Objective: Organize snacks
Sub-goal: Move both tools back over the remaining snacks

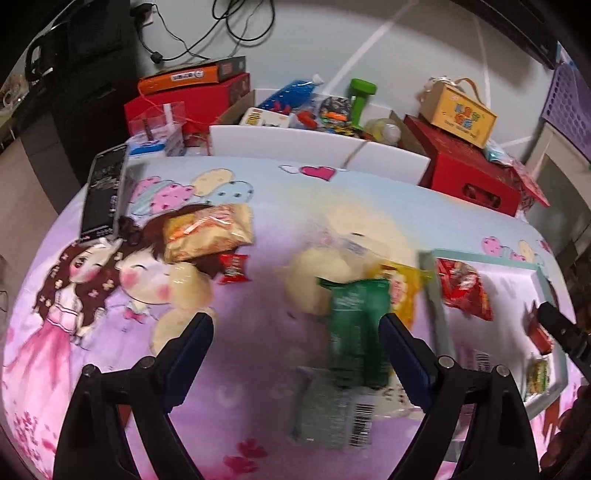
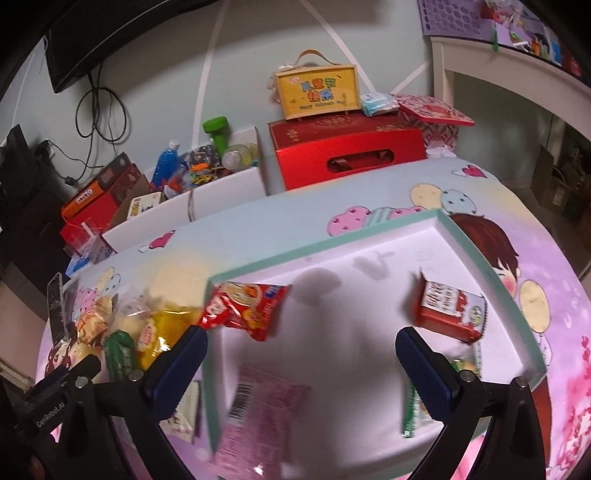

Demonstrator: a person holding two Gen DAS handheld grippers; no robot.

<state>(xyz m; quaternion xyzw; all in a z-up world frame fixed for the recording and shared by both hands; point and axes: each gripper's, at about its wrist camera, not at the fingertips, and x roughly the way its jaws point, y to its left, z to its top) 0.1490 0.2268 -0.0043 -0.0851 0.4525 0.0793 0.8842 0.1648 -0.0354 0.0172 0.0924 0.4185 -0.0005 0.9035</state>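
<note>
Task status is judged as partly complete. The shallow tray [image 2: 476, 254], white inside with a teal rim, already contains a red snack bag [image 2: 243, 308] near its left wall, a small red box [image 2: 448, 312] near its right wall, a pink packet [image 2: 255, 417] at the near edge and a green-edged packet [image 2: 412, 406] beside the right fingers. Remaining work: a loose pile just left of the tray, comprising a green packet [image 1: 356, 325], a yellow bag [image 1: 404, 291] and pale wrapped items that are too blurred to identify, plus an orange snack bag [image 1: 208, 230] and a small red sachet [image 1: 232, 267] further left, well apart from the tray. The left gripper [image 1: 295, 343] has its fingers spread wide and empty, poised over the green packet. The right gripper [image 2: 301, 354] also has its fingers spread wide and empty, positioned above the tray interior. The surface is a worktop [image 1: 92, 332] covered with a lilac cartoon-print cloth; a dark phone [image 1: 105, 194] lies at its far left edge. Behind it, against a pale wall, stand a white carton [image 1: 317, 147] of assorted items, red gift boxes [image 2: 347, 151], a yellow carry case [image 2: 317, 92] and trailing cables [image 1: 236, 22].
</note>
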